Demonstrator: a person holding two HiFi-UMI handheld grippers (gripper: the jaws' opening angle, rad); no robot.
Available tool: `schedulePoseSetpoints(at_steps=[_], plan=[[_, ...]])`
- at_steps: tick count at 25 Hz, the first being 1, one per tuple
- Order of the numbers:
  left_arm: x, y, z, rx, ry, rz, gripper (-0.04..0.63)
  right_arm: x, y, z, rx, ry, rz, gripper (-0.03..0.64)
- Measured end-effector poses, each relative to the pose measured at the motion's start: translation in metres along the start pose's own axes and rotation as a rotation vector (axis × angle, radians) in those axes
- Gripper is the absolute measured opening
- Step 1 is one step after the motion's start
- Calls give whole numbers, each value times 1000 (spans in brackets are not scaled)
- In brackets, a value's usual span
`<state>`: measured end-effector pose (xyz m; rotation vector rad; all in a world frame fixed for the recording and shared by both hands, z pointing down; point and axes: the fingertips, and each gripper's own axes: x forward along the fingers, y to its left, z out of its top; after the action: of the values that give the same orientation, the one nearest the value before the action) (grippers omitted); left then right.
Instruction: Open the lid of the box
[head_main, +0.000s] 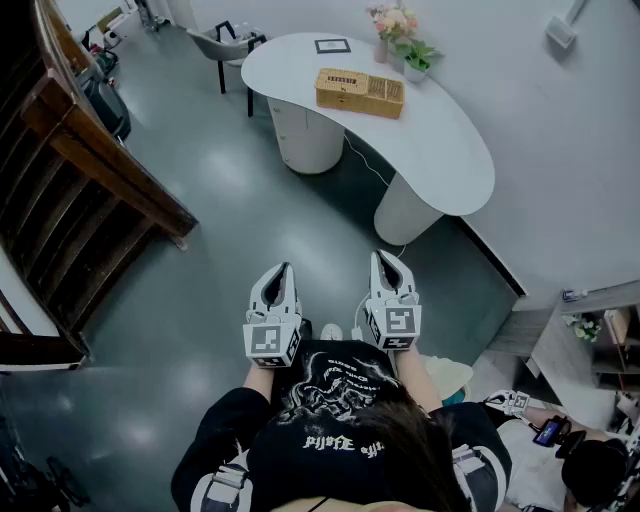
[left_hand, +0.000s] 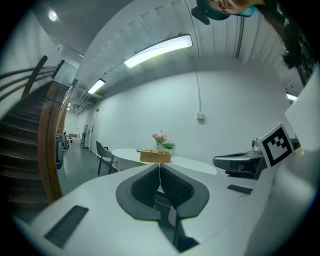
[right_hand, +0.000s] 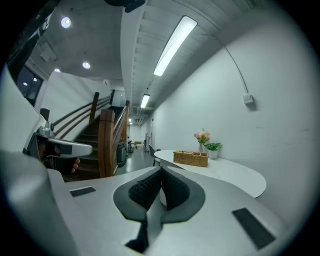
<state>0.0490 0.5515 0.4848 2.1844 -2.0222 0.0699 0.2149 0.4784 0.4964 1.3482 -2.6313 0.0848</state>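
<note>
Wicker box (head_main: 360, 92) — on the white curved counter (head_main: 440, 150), just beside a vase of flowers (head_main: 389, 25) and a small potted plant (head_main: 417, 58), well apart from both claws. Left claw (head_main: 281, 272) and right claw (head_main: 386, 260) — held side by side over the grey floor (head_main: 220, 200), each clenched on nothing, jaws pressed together, pointing toward the counter.

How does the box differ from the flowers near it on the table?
The box is low, wide and woven tan; the flowers stand tall and pink. The box lies nearer the table's middle; the flowers sit at its wall-side edge. Both rest on the white table.
</note>
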Motion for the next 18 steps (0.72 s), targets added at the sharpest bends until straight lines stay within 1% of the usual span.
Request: schedulePoseSetpoints(at_steps=[7,13,18], plan=[[2,-7,-10,-10,13,0,25,-5,-7,-9,0,6,-5,26],[13,-12,-12,-15,19,-10,25,-3,-17,-10,59,-18,-7,26],[32,-6,-10,-7,19,-30,25,12,-24,-10,50,-23,-24,26]])
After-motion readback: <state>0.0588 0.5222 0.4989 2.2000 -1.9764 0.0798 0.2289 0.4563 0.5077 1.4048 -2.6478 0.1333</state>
